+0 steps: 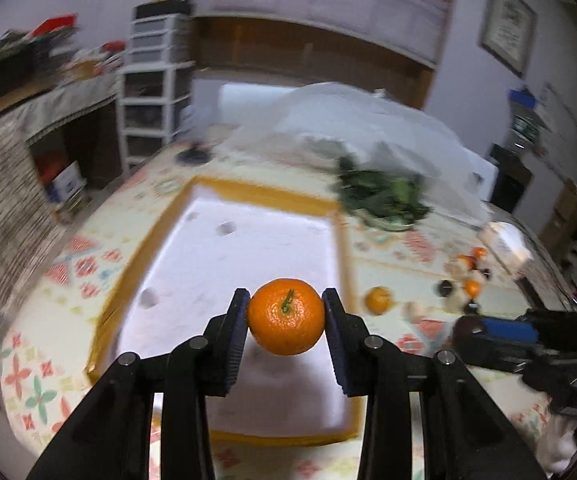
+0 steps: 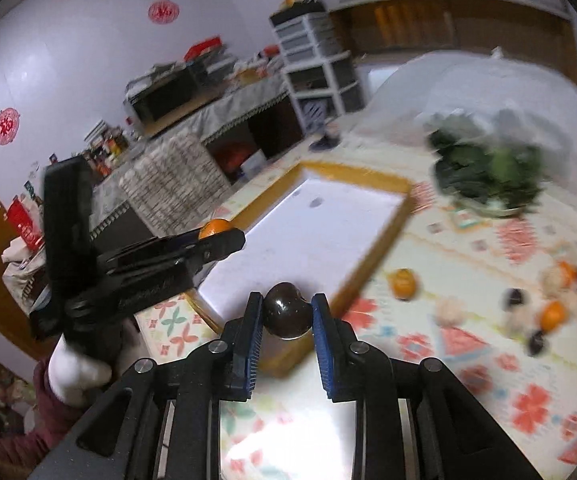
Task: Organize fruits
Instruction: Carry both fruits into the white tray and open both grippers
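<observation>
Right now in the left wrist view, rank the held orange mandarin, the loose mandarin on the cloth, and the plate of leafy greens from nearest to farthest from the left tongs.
1. Held orange mandarin, between the left tongs.
2. Loose mandarin, right, on the cloth.
3. Plate of leafy greens, far right, beyond the tray.

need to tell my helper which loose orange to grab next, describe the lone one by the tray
Start at the yellow-rimmed tray on the patterned tablecloth. Just off its right edge lies the lone orange, alone on the cloth. The fruit pile lies farther right, mixed with dark fruits.
</observation>
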### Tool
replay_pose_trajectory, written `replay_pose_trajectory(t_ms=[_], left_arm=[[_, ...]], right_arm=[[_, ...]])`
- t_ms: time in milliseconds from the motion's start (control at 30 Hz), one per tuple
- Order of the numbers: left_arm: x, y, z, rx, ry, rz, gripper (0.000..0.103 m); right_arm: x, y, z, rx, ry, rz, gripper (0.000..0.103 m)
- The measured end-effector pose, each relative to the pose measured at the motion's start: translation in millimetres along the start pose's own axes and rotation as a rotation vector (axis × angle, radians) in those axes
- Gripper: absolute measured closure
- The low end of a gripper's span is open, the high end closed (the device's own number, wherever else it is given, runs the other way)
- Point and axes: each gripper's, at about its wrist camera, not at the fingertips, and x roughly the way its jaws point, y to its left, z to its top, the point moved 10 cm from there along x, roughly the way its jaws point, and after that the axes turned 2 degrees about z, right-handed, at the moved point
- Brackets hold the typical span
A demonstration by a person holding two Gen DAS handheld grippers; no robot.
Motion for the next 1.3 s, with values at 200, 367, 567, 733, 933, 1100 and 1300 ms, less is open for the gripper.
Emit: replay_pose_trajectory(t_ms=[200,367,567,733,933,1100,1300], left_arm=[[36,50,-29,-0.112,0.082,0.075,0.067],[50,69,-39,-0.143,0.108,0.106,0.067],[48,78,-37,-0.191,0.097,0.1,0.06],[35,75,-27,-0.209,0.055,0.089,0.046],[19,60,-17,-0.223,0.029,0.05,0.039],[1,39,-8,-0.202,-0.008,0.024,0.028],[3,-8,-8,-0.125,-0.001,-0.032,0.027]], right_arm=[[85,16,-18,-0.036,0.105,-0.019,0.077],[122,20,-32,-0.07,0.166,-0.049,0.077],[138,18,-39,-0.099,0.177,-0.085,0.075],[134,17,-36,-0.089,0.159,-0.077,0.055],[103,15,-24,-0.076,0.084,-0.076,0.053],[44,-18,-18,-0.028,-0.011,-0.122,0.043],[-52,-117,-37,0.123,-0.104,-0.287,0.042]])
